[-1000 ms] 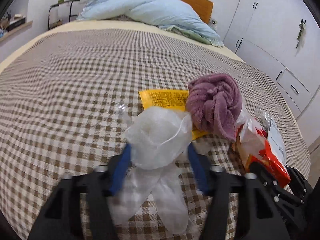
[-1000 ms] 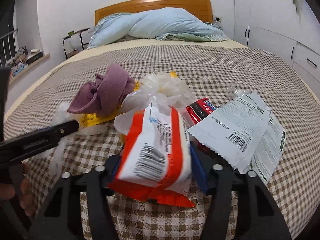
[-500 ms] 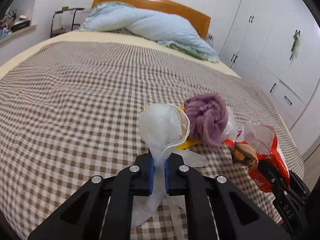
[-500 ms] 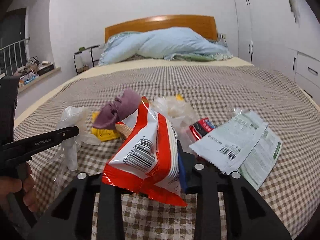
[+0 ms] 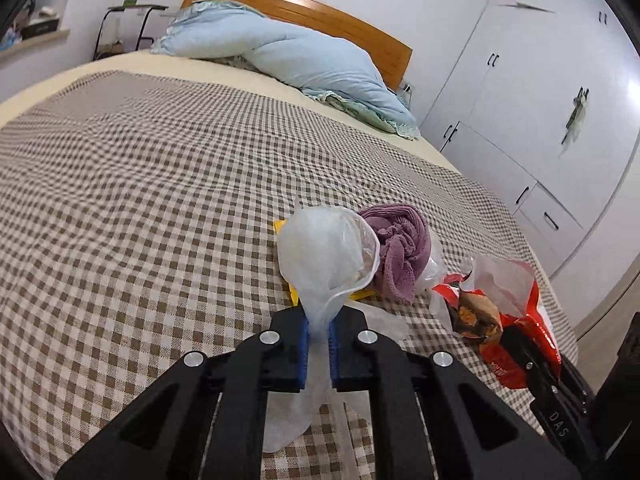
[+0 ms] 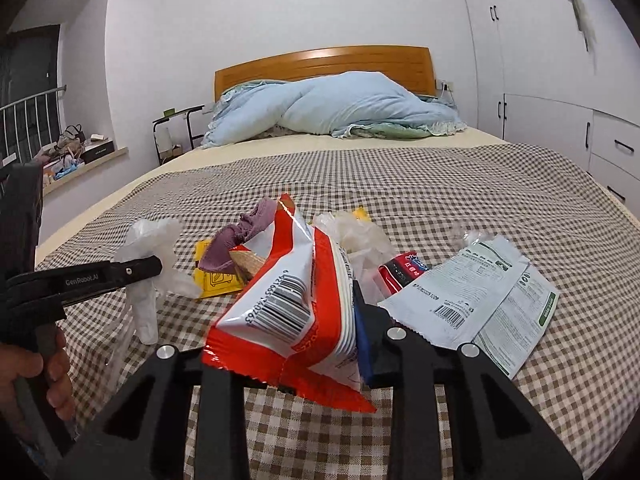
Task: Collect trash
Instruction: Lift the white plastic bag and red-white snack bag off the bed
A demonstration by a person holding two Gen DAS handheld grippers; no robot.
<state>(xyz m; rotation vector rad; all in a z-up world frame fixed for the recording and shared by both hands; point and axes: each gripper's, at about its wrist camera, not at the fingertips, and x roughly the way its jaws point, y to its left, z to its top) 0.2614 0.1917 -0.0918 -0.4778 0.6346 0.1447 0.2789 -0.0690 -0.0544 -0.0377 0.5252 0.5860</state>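
My left gripper is shut on the thin neck of a clear plastic glove, which puffs up above the blue pads and hangs limp below them. It holds the glove just over the checked bedspread. My right gripper is shut on a red and white snack bag with a wafer showing at its torn top. The bag hides the left finger. In the right wrist view the left gripper reaches in from the left with the glove.
On the bedspread lie a purple towel, a yellow packet, crumpled clear plastic, a small red wrapper and two white wrappers. Blue bedding lies by the headboard. White wardrobes stand at right.
Both grippers closed, the left on the glove and the right on the snack bag. Each then rose a little, lifting its item off the bedspread.
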